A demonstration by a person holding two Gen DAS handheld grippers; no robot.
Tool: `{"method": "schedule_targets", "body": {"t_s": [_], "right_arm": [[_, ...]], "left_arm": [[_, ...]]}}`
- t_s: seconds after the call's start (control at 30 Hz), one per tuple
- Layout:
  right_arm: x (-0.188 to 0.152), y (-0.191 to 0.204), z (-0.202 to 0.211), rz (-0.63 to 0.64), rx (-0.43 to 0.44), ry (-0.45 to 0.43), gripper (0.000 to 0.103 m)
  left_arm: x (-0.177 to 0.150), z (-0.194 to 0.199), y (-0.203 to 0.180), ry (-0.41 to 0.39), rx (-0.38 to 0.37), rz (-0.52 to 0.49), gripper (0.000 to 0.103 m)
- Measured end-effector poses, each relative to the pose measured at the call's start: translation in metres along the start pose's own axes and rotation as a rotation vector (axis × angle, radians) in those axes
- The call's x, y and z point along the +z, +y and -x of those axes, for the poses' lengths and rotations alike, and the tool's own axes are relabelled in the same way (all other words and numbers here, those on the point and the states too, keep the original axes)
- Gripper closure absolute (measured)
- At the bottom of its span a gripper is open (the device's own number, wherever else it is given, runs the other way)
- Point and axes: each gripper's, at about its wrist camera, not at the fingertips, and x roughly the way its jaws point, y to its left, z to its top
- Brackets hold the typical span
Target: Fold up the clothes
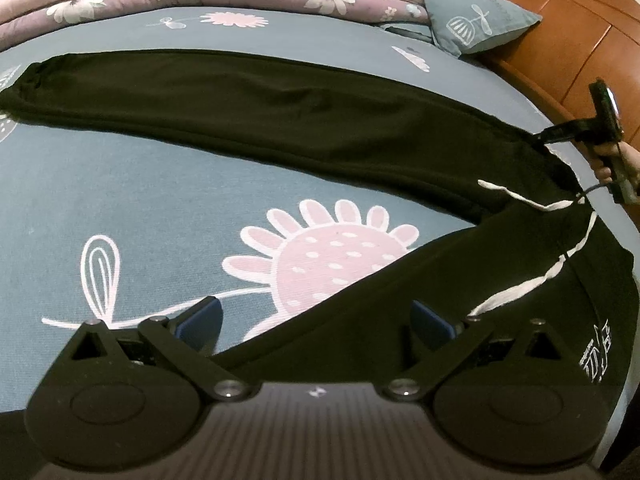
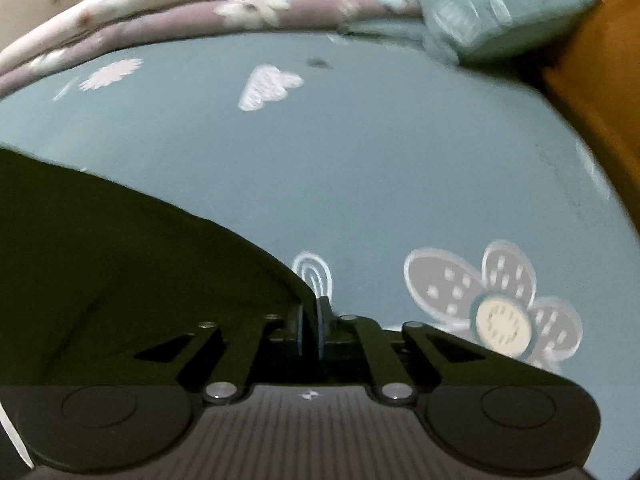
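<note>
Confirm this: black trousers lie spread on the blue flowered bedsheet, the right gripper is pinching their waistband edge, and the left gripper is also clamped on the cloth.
Wrong about the left gripper: the left wrist view shows its fingers wide apart above the black trousers and the bedsheet, clamping nothing. The rest holds: the right gripper is closed on the trousers' edge, seen in the right wrist view.

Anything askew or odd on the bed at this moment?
The black trousers lie with legs splayed apart, not stacked, and the white drawstring trails loose across the waist. Nothing looks damaged.
</note>
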Motion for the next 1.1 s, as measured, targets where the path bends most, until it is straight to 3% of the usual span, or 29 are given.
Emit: {"method": "schedule_targets", "body": {"t_s": [0.07,0.17,0.3,0.37,0.47,0.6,0.67,0.8,0.93,1.1], "right_arm": [[0.001,0.013,0.002,0.058,-0.07,0.006,0.073],[0.008,0.035,0.024,0.089,-0.097,-0.052,0.072],[0.023,0.088,0.054,0.175,0.032,-0.138,0.074],[0.029,0.124,0.056,0.245,0.097,-0.16,0.081],[0.037,0.167,0.032,0.282,0.206,-0.119,0.084],[0.04,0.208,-0.026,0.299,0.208,-0.005,0.084],[0.041,0.219,-0.043,0.291,0.194,0.002,0.083],[0.05,0.231,-0.041,0.269,0.161,-0.011,0.083],[0.041,0.245,-0.015,0.301,0.206,-0.037,0.083],[0.045,0.268,-0.034,0.348,0.236,0.0,0.083]], "left_arm": [[0.0,0.0,0.001,0.001,-0.004,0.001,0.003],[0.0,0.002,0.002,0.002,-0.012,0.01,0.003],[0.0,0.003,0.003,0.004,-0.025,0.02,0.003],[-0.001,0.003,0.002,0.006,-0.021,0.014,0.003],[-0.001,0.004,0.0,0.009,-0.022,0.008,0.003],[-0.001,0.005,0.003,0.009,-0.045,0.022,0.003],[-0.001,0.005,0.004,0.01,-0.044,0.027,0.003],[0.0,0.007,0.004,0.009,-0.049,0.033,0.003],[0.0,0.012,0.003,-0.002,-0.065,0.031,0.003],[0.0,0.014,0.002,-0.007,-0.057,0.029,0.003]]}}
